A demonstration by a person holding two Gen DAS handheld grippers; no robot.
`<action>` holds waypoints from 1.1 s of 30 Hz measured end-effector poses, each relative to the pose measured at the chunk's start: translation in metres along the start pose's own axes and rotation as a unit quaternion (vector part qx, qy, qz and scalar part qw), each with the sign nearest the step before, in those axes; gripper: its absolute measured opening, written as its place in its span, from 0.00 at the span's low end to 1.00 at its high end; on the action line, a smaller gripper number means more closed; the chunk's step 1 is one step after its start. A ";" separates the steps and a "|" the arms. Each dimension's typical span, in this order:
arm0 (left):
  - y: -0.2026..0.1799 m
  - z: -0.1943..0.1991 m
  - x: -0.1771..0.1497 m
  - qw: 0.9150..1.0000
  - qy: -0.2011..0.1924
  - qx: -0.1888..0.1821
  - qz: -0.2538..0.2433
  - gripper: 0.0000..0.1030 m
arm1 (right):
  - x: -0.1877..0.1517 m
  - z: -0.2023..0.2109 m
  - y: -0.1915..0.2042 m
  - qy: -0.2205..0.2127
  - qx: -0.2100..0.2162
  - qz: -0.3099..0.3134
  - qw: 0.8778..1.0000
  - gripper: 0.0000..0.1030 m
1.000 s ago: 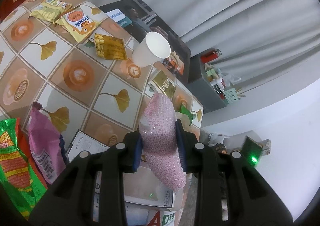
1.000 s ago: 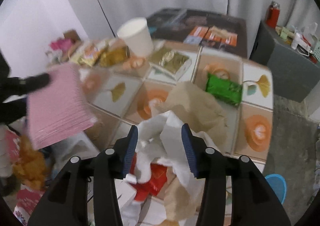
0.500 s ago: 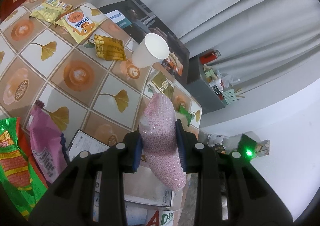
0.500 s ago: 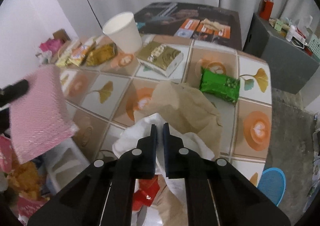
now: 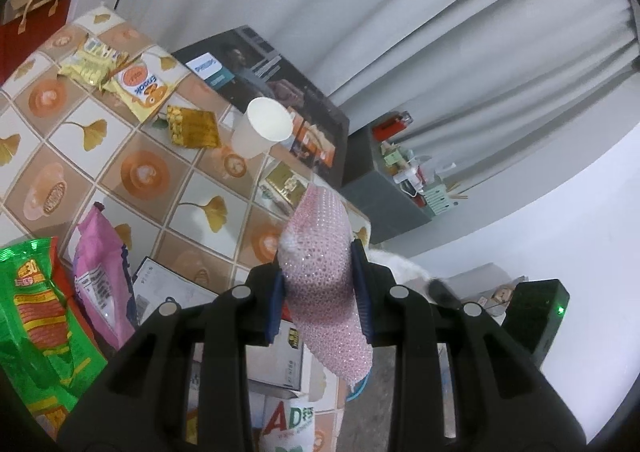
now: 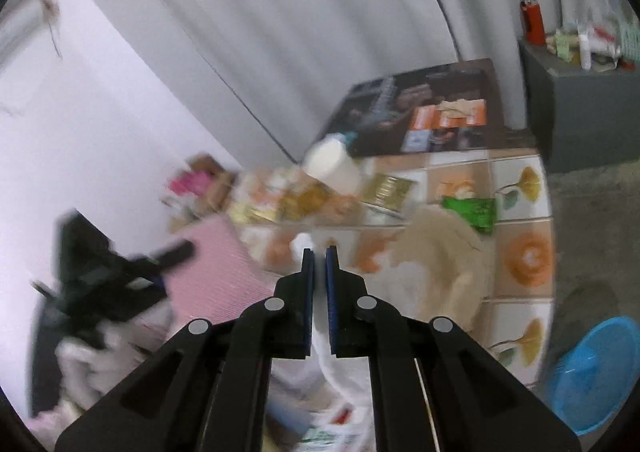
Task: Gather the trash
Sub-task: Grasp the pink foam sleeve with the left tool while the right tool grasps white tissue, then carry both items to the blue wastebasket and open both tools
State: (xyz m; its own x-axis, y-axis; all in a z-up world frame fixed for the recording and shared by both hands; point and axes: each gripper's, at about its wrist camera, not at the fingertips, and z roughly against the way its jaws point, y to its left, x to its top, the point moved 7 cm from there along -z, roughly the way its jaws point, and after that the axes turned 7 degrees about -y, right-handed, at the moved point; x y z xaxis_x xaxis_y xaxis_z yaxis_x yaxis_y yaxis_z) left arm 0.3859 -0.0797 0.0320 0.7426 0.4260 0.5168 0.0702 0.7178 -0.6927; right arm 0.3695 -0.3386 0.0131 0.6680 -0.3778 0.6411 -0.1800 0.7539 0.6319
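Note:
My left gripper [image 5: 319, 290] is shut on a pink bubble-wrap bag [image 5: 320, 236], which stands up between the blue pads above the tiled table [image 5: 132, 172]. My right gripper [image 6: 319, 252] is shut on a white crumpled bag [image 6: 342, 368] that hangs down below the fingers. In the blurred right wrist view the left gripper [image 6: 120, 272] and its pink bag [image 6: 216, 276] appear at the left. Trash on the table: a white paper cup [image 5: 262, 128], a gold packet [image 5: 192, 126], yellow snack packets [image 5: 140, 86], a green packet [image 6: 470, 210] and brown paper [image 6: 440, 244].
A pink pouch [image 5: 100, 272] and a green snack bag [image 5: 32, 312] lie at the near left. A gold box [image 5: 286, 182] sits near the cup. A blue basin [image 6: 596, 372] is on the floor at the right, and a grey cabinet [image 6: 580, 112] stands behind.
The right gripper closed on the white bag and lifted it up off the pile, swinging its view. The left gripper rose a little, still gripping the pink bag.

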 end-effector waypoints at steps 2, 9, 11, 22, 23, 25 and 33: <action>-0.007 0.009 0.001 1.000 -0.005 -0.003 -0.006 0.27 | 0.009 0.017 0.010 -0.022 0.004 0.006 1.000 0.06; -0.035 0.033 -0.010 0.999 -0.005 -0.016 -0.033 0.27 | 0.022 0.075 0.023 -0.079 0.007 0.006 0.997 0.06; -0.049 0.034 -0.019 0.999 0.004 -0.023 -0.046 0.27 | 0.021 0.094 0.016 -0.092 0.004 0.002 0.996 0.06; -0.166 -0.028 -0.134 0.979 0.113 -0.079 -0.153 0.27 | -0.010 0.230 -0.097 -0.139 -0.114 -0.052 0.982 0.06; -0.180 -0.044 -0.155 0.974 0.132 -0.082 -0.165 0.27 | -0.014 0.239 -0.109 -0.141 -0.125 -0.059 0.980 0.06; -0.198 -0.070 -0.189 0.965 0.167 -0.088 -0.182 0.27 | -0.026 0.261 -0.143 -0.143 -0.154 -0.083 0.974 0.06; -0.225 -0.190 -0.321 0.923 0.283 -0.052 -0.254 0.27 | -0.080 0.288 -0.275 -0.127 -0.224 -0.184 0.948 0.06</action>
State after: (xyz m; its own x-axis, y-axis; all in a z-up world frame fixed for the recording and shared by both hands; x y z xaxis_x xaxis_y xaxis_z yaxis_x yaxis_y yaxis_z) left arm 0.2586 -0.4824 -0.0739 0.8229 -0.3284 0.4637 0.5476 0.6764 -0.4926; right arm 0.1577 -0.6704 -0.0863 0.4195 -0.7344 0.5335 0.3954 0.6769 0.6208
